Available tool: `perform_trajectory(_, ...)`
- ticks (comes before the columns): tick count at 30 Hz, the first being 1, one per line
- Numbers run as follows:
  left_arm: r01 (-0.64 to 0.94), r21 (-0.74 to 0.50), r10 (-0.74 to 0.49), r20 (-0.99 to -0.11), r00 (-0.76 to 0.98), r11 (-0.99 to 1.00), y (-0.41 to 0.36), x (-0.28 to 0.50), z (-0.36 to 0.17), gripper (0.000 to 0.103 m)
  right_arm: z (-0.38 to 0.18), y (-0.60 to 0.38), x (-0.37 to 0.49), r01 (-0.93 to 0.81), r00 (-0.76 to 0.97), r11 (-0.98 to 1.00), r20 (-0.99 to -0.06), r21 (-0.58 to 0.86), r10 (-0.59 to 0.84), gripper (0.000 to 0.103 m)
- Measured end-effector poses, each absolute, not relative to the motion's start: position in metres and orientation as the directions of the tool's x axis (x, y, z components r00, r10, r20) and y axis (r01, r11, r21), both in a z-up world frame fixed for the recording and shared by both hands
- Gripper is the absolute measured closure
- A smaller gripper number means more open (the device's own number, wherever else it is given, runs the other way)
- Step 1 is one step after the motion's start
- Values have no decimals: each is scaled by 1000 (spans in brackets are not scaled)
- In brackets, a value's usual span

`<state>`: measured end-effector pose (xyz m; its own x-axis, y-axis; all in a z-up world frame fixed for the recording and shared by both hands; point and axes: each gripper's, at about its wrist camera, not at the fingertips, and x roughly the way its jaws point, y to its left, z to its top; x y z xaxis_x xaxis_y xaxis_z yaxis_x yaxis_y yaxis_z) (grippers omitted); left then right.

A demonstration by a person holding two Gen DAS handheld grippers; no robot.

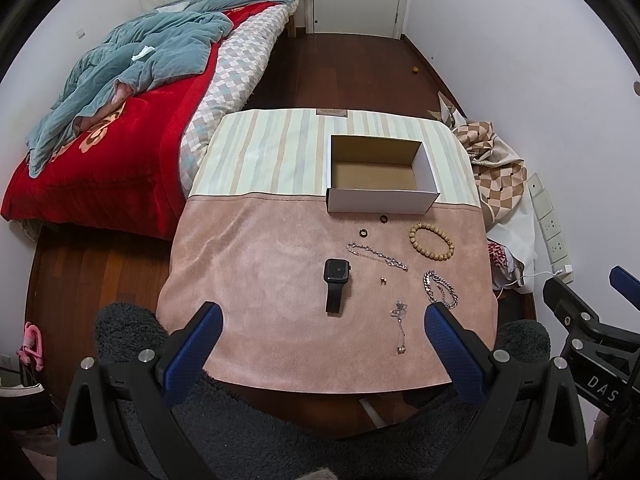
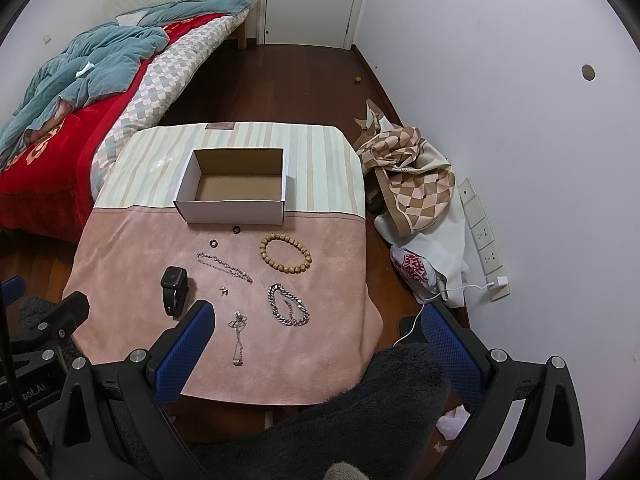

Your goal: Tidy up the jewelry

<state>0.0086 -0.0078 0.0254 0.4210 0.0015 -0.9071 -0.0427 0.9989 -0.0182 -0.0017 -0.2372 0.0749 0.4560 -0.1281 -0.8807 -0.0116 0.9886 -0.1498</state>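
From the left wrist, the left gripper (image 1: 322, 314) hangs spread wide and empty above the smartwatch (image 1: 336, 280); "DAS" reads on the neighbouring tool. From the right wrist, the right gripper (image 2: 316, 314) gapes empty near the table's (image 2: 120, 320) edge, over the silver curb-chain bracelet (image 2: 287, 305) lying before the cardboard box (image 2: 232, 213); partial lettering "bot.AI" shows at left.

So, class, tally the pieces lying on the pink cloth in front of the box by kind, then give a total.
Black rings: 2
Beaded bracelet: 1
Silver chains: 3
Smartwatch: 1
Small silver piece, kind unclear: 1
Total: 8
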Motion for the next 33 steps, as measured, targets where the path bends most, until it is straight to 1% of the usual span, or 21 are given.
perform_trajectory(24,-49,-16,7,-899,437,999,-3,9,23,0,74,-240,3,2,462,990,-878,-139,-124,0)
perform_trajectory(29,-87,19,57,-890,453,996,6,43,0,0,53,-256,26,62,450,991,-883,-123,-137,0)
perform_trajectory(33,-117,63,106,-908,404,991,16,61,-43,0,11,-270,55,115,399,986,-904,-120,-156,0)
